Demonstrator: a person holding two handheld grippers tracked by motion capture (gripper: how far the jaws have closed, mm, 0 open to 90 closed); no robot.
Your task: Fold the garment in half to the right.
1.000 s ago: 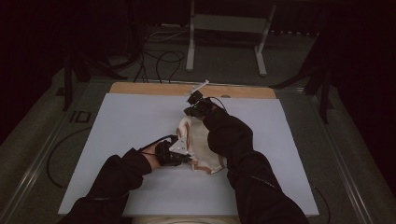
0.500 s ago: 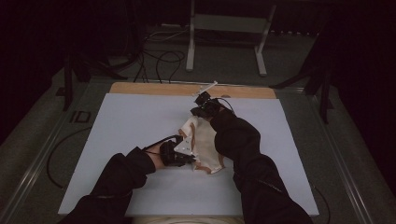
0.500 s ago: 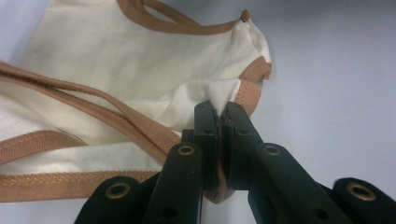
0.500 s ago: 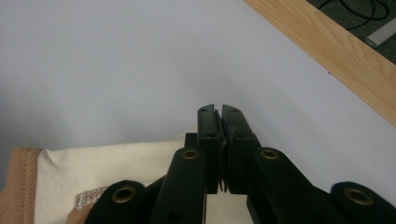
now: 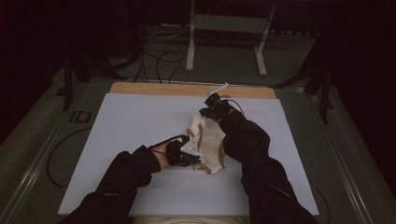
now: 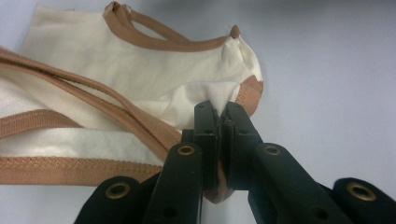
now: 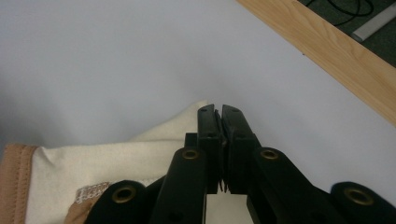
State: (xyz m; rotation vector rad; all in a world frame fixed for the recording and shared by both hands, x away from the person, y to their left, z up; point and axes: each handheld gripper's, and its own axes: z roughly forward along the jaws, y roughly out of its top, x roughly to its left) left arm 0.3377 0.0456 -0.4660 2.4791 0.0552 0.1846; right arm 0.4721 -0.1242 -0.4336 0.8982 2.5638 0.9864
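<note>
A cream cloth item with tan trim and straps lies crumpled on the white table sheet. My left gripper is at its near end, jaws shut on a pinch of cream cloth beside the tan edge; the left gripper holds it just above the sheet. My right gripper is at the far end, shut on a cream corner of the cloth, which peaks right beside the right gripper. The cloth stretches between both grippers.
A wooden strip borders the sheet's far edge, also close by as the wooden strip in the right gripper view. Beyond the table stand a metal frame and floor cables. Bare sheet lies left and right of the cloth.
My right gripper has moved to the right and slightly farther away with the cloth's corner, drawing the cloth out. The left gripper has stayed in place.
</note>
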